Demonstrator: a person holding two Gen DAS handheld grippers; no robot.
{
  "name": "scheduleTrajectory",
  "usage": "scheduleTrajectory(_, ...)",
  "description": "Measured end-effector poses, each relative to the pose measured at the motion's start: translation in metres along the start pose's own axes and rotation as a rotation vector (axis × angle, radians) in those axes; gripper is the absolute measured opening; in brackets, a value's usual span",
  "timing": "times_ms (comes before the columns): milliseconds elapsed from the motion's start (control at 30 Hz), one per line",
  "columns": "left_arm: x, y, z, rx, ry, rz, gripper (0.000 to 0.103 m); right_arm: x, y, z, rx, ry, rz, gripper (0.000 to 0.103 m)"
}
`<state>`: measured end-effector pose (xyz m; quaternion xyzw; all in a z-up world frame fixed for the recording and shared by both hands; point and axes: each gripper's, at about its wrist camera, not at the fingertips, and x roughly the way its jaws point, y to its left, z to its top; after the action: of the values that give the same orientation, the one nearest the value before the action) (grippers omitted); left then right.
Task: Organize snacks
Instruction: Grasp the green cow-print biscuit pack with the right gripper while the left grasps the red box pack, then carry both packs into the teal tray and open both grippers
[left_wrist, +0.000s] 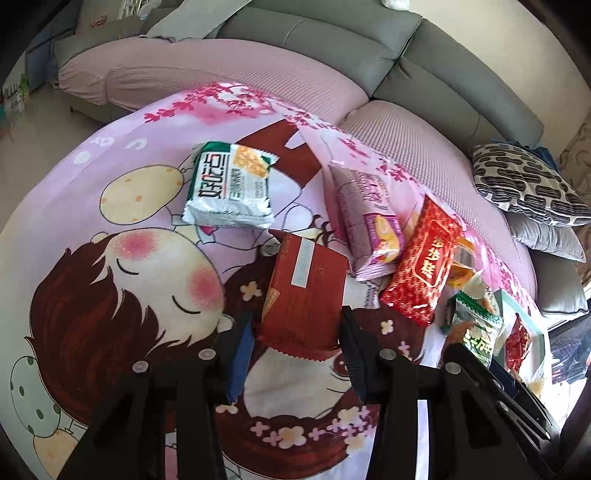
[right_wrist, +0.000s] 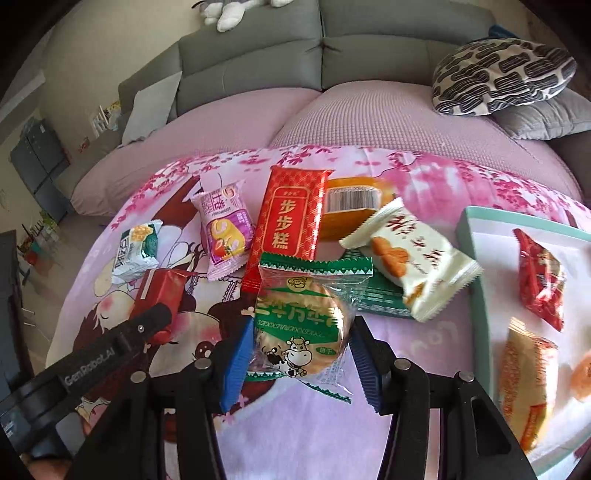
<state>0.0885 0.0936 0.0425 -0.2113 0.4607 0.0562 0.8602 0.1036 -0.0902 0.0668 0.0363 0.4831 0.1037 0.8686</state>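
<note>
Snack packets lie on a pink cartoon blanket (left_wrist: 110, 295). My left gripper (left_wrist: 295, 350) is shut on a dark red biscuit packet (left_wrist: 303, 295), which also shows in the right wrist view (right_wrist: 162, 291). My right gripper (right_wrist: 301, 354) is shut on a clear green-trimmed round biscuit packet (right_wrist: 303, 325). A white-and-green packet (left_wrist: 231, 188), a purple cake packet (left_wrist: 369, 225) and a long red packet (left_wrist: 424, 266) lie beyond. A teal-rimmed white tray (right_wrist: 469, 236) at the right holds a red packet (right_wrist: 541, 280) and an orange packet (right_wrist: 528, 376).
A white cookie packet (right_wrist: 410, 254), an orange cake with a barcode (right_wrist: 351, 210) and a green packet (right_wrist: 380, 295) lie left of the tray. A grey sofa (right_wrist: 332, 48) with pink seat covers and patterned cushions (right_wrist: 498, 74) stands behind.
</note>
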Motion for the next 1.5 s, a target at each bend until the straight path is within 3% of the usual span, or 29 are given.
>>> scheduleTrajectory(733,-0.029,-0.071,-0.005,0.090,-0.080,-0.067,0.046,-0.057,-0.069,-0.013,0.141,-0.070,0.002,0.055)
scheduleTrajectory(1200,-0.031,-0.172,-0.036,0.265,-0.060,-0.186,0.046,-0.105,-0.175,-0.018,0.351,-0.155,-0.123,0.055)
scheduleTrajectory(1500,-0.022,-0.221,-0.056,0.347,-0.043,-0.214,0.046,-0.130,-0.232,-0.028,0.455,-0.204,-0.172,0.055)
